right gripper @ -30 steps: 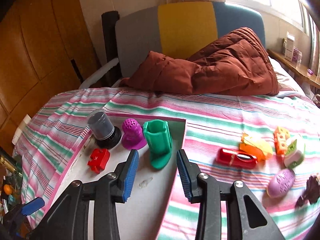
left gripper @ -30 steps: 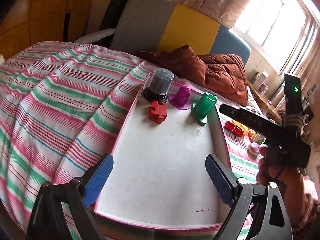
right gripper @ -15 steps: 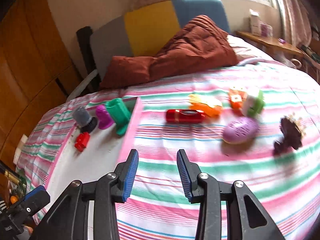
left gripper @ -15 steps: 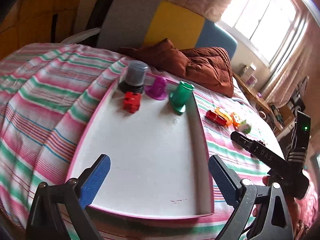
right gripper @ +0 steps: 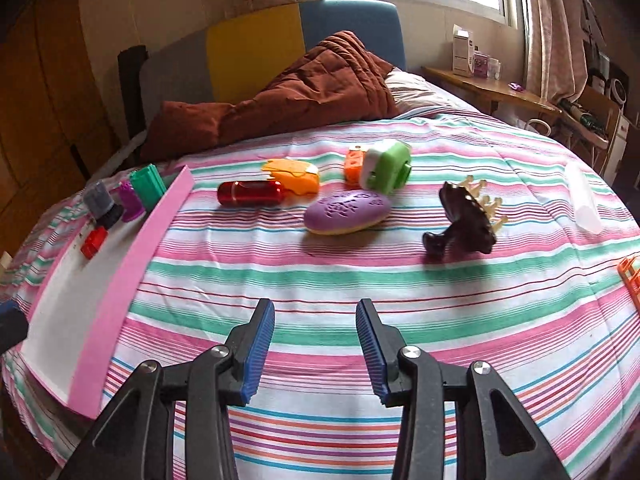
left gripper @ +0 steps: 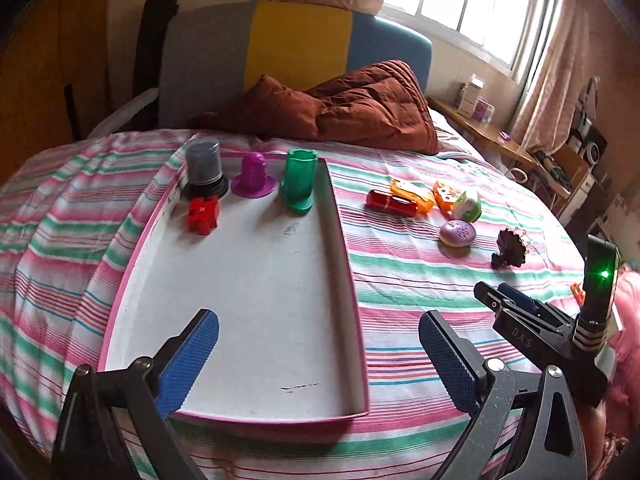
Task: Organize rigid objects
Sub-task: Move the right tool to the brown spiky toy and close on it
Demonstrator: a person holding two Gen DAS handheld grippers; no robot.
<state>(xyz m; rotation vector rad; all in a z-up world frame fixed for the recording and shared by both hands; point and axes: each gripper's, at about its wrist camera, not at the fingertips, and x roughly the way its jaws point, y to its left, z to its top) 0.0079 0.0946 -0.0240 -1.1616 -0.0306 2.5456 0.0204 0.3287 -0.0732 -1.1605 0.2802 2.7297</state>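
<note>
Striped pink, green and white cloth covers the bed [left gripper: 420, 280] in the left wrist view, and a white tray [left gripper: 344, 264] with a pink rim lies on it. Along the tray's far edge, around 12 o'clock, stand a grey cylinder on a black base [left gripper: 204, 170], a purple perforated dome [left gripper: 254, 176] and a green cup-shaped piece [left gripper: 299, 184]; a red block [left gripper: 203, 214] sits just in front of the cylinder. The left hand-held gripper [left gripper: 316, 356] hangs over the tray's near right rim, its blue pads spread wide and holding nothing. At 2 o'clock, loose on the bed, lie a red capsule [left gripper: 390, 202], orange pieces, a green-and-white piece and a purple oval [left gripper: 457, 233]. The right hand-held gripper [left gripper: 516, 308] shows at 3 o'clock.

From the right wrist view, the right hand-held gripper [right gripper: 315, 344] hovers above bare bedcloth, its pads parted and empty. At 12 o'clock lies the purple oval [right gripper: 347, 212], with the red capsule [right gripper: 250, 193] and an orange piece [right gripper: 294, 174] beyond it to the left, and a green-and-white piece [right gripper: 386, 172] behind. A dark brown claw clip [right gripper: 464, 220] rests at 1 o'clock. The tray [right gripper: 132, 276] lies at 10 o'clock with its four objects at the far end.
</note>
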